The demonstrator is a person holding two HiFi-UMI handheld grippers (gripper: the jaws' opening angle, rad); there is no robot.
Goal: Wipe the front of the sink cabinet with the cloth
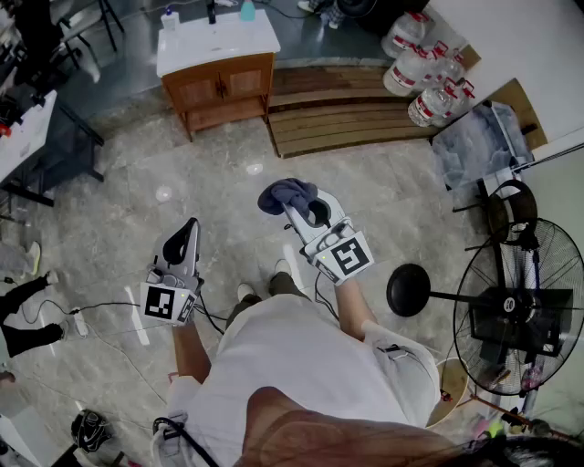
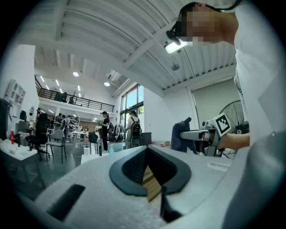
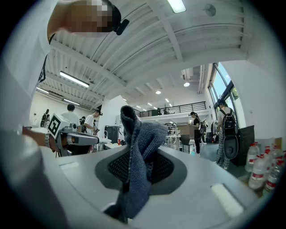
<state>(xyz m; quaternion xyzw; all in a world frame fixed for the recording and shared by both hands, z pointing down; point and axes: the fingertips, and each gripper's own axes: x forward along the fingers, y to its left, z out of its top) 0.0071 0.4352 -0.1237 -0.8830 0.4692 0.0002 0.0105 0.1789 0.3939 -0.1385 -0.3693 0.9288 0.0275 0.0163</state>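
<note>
The dark blue cloth [image 1: 285, 193] [image 3: 139, 141] is being gripped in the right gripper [image 1: 306, 208] [image 3: 138, 169], jaws clamped on it, with its bunched folds being pushed up past the tips. The left gripper [image 1: 187, 235] [image 2: 149, 173] is being held lower, at the person's other side, with its jaws closed together and nothing caught between them (only wooden boards are showing through the opening). The sink cabinet [image 1: 219, 84] is being faced from well apart, across the stone floor [image 1: 119, 201], with bottles [image 1: 246, 11] on its white top. A wooden platform [image 1: 347, 109] is seen just beside it, water jugs [image 1: 424, 77] beyond, and a fan [image 1: 525, 310] off right.
</note>
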